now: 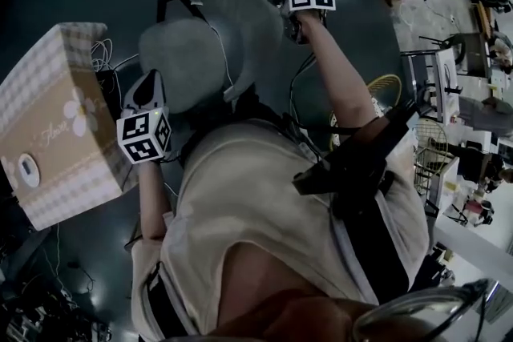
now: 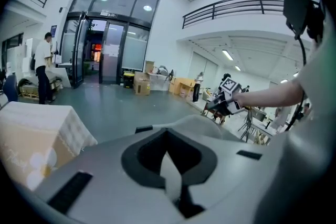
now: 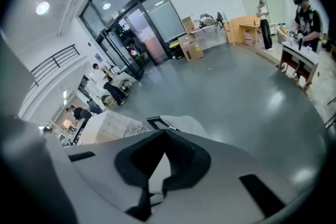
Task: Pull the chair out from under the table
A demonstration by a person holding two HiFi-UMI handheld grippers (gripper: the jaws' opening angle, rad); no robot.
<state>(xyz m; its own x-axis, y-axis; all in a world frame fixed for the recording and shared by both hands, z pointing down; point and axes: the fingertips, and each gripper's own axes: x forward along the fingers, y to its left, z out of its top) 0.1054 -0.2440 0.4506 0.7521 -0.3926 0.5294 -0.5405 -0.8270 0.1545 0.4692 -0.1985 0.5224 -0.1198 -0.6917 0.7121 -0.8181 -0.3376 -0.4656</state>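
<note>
In the head view the grey chair stands on the dark floor in front of me, right of the table with its checked cloth. My left gripper hangs at the chair's left side, between chair and table, with its jaws together and nothing in them. My right gripper is held up over the chair's far right side, shut and empty. In the left gripper view the chair shows just past the closed jaws, with the right gripper beyond it. The right gripper view shows the chair's top and the table.
White cables lie by the table's far corner. A wire fan guard stands to the right of my arm. Cardboard boxes sit by the glass doors, where a person stands. A desk with people is at the far right.
</note>
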